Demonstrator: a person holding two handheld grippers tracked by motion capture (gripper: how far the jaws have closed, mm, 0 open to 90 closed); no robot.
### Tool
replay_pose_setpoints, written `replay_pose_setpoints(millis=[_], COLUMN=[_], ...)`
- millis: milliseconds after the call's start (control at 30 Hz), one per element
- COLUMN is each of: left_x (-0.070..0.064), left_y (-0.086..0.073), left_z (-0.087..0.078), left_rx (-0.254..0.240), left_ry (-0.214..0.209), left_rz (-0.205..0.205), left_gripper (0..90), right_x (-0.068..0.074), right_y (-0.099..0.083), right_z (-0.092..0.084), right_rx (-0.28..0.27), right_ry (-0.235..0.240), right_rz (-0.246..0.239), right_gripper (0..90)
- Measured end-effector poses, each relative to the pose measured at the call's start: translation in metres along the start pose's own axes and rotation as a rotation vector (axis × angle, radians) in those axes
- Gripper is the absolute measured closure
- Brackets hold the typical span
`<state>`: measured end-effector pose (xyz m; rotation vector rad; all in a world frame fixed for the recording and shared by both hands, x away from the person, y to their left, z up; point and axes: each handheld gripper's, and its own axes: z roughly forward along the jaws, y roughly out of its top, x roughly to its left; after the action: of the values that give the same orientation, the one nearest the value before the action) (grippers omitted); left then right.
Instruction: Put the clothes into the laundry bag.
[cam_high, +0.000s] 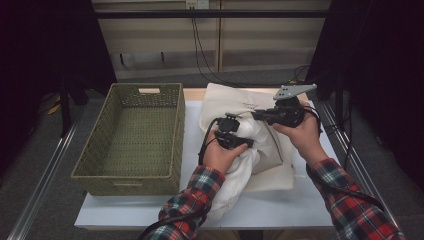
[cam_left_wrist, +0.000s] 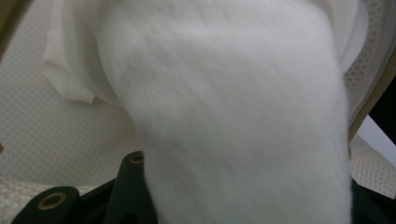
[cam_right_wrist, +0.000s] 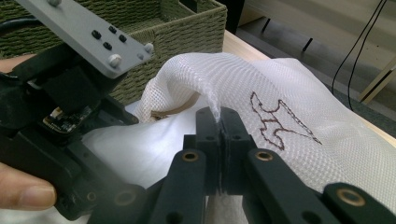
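Basket: woven green wicker, rectangular w/ cut handles, sitting at table's left, well apart from our hands. L gripper: we're clamping a thick fold of soft, fuzzy white garment btwn its jaws, at table centre. Mesh bag: white netting, brown stitched logo, lying under and around garment. R gripper: jaws closed, we're pinching bag's rim, lifting it. Cables are trailing behind table.
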<state>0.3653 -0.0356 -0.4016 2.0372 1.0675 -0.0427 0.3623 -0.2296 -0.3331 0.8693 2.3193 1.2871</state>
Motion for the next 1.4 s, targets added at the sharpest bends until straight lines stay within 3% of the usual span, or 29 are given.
replay_pose_setpoints(millis=[133, 267, 400, 500, 600, 667, 767, 900, 1067, 1233, 1400], left_x=[0.001, 0.003, 0.005, 0.007, 0.007, 0.007, 0.007, 0.006, 0.007, 0.008, 0.011], left_y=[-0.003, -0.005, -0.004, -0.003, -0.002, -0.002, -0.002, -0.006, -0.013, -0.025, -0.035], left_z=[0.01, 0.009, 0.005, 0.002, -0.002, -0.007, -0.013, -0.018, -0.02, -0.013, -0.002], left_rx=[0.038, 0.002, 0.008, 0.009, 0.005, 0.001, 0.002, 0.013, 0.035, 0.055, 0.077], left_ry=[-0.013, -0.012, -0.025, -0.047, -0.058, -0.043, -0.052, -0.033, -0.019, -0.015, -0.015], left_rz=[0.053, 0.054, 0.095, 0.067, 0.078, 0.099, 0.106, 0.136, 0.14, 0.15, 0.124], left_gripper=[44.2, 34.0, 27.5, 21.2, 17.4, 11.6, 8.7, 8.0, 6.1, 5.3, 5.8], right_x=[0.0, 0.0, -0.002, -0.003, -0.002, -0.002, -0.002, -0.003, -0.003, -0.002, -0.004], right_y=[0.0, -0.003, -0.006, -0.007, -0.007, -0.007, -0.007, -0.008, -0.007, -0.006, -0.005], right_z=[0.001, 0.002, 0.002, 0.003, 0.003, 0.004, 0.005, 0.006, 0.006, 0.004, 0.003], right_rx=[0.007, 0.009, 0.013, 0.019, 0.018, 0.02, 0.025, 0.025, 0.029, 0.033, 0.033], right_ry=[-0.006, -0.01, -0.012, -0.014, -0.012, -0.013, -0.01, -0.01, -0.01, -0.013, -0.014], right_rz=[0.001, -0.001, 0.001, 0.004, 0.003, 0.001, 0.002, 0.001, -0.003, -0.001, -0.006], right_gripper=[88.3, 88.2, 88.2, 88.2, 88.2, 88.2, 88.2, 88.2, 88.2, 88.2, 88.2])
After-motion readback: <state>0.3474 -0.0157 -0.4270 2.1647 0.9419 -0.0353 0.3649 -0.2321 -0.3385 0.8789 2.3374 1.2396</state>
